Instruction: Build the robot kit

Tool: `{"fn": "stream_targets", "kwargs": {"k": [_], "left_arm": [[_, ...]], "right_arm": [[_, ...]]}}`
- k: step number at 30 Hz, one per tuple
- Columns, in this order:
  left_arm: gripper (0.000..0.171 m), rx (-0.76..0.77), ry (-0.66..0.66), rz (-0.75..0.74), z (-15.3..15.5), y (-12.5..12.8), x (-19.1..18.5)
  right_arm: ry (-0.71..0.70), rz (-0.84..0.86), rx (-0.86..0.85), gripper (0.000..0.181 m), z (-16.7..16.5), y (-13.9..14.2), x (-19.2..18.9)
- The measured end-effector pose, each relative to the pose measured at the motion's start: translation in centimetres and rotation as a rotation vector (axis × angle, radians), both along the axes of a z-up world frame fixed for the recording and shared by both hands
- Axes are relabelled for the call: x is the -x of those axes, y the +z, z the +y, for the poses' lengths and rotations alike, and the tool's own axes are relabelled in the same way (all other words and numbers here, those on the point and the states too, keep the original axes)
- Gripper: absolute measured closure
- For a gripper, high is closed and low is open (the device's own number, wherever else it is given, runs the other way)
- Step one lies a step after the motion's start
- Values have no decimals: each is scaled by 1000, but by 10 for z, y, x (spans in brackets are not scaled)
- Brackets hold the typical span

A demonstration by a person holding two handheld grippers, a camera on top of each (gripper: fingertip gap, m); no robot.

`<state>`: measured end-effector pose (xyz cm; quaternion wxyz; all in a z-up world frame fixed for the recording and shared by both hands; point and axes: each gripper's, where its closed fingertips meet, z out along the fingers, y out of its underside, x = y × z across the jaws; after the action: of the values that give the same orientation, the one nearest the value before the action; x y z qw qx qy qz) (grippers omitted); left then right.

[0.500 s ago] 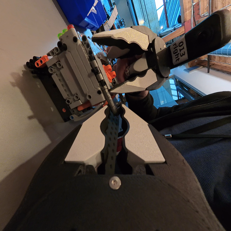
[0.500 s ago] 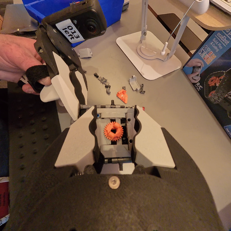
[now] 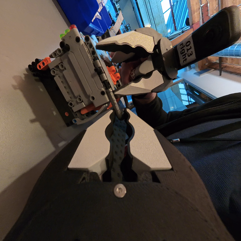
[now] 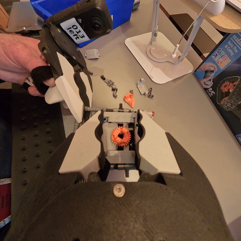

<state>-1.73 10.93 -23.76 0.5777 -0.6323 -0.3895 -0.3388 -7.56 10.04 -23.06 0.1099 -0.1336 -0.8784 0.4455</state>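
Note:
A grey brick-built model [image 4: 121, 155] with an orange gear [image 4: 120, 136] on top stands on the table. My right gripper [image 4: 120, 113] is shut on it, one finger on each side. The model also shows in the left wrist view [image 3: 80, 78], where the right gripper [image 3: 104, 70] clamps it from the right. A dark grey rod with an elbow end [image 3: 114, 104] sticks out of the model's corner. My left gripper [image 3: 119, 112] is shut on that elbow end. In the right wrist view the left gripper [image 4: 84, 110] comes down at the model's far left corner.
Loose parts lie beyond the model: an orange wedge [image 4: 129, 99], a grey curved panel [image 4: 142, 86], small dark connectors [image 4: 110, 83] and a grey cover [image 4: 92, 54]. A blue bin [image 4: 121, 13], a white lamp base [image 4: 159, 58] and a printed box [image 4: 221, 78] stand around. A black studded mat [image 4: 32, 130] lies left. The grey curved panel [image 4: 142, 86] is about 15 cm from my right fingertips.

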Motion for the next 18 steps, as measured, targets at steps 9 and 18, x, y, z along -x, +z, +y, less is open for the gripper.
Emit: {"fn": "stream_targets", "kwargs": {"k": [9, 18], "left_arm": [[160, -11, 16, -17, 0, 0, 2], [163, 8, 35, -21, -6, -2, -1]], "right_arm": [[18, -8, -39, 126, 4, -3, 4], [2, -31, -28, 128, 7, -2, 10]]}}
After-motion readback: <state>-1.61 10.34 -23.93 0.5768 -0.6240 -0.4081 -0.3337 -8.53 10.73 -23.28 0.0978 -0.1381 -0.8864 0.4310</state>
